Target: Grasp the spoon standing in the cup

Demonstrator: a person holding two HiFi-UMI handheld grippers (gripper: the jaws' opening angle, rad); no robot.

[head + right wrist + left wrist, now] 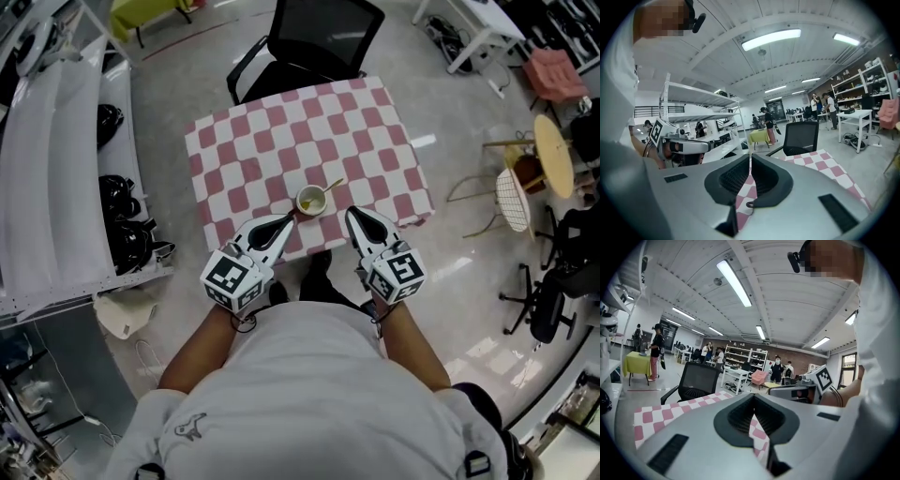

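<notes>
The spoon (332, 187) stands in the cup (311, 201), not grabbed yet. Both the left gripper (286, 219) and right gripper (352, 214) are closed and empty.

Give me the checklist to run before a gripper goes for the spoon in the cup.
1. Spoon in place: the spoon stands in the cup, handle leaning to the far right. Ok.
2. Cup reachable: it sits on the checked tablecloth near the front edge, just ahead of both grippers. Ok.
3. Right gripper open: fingers together, nothing between them. Not ok.
4. Left gripper open: fingers together, nothing between them. Not ok.
5. Target lined up: neither gripper view shows the cup or spoon. Not ok.
6. Cup contents that could spill: cannot tell.
</notes>
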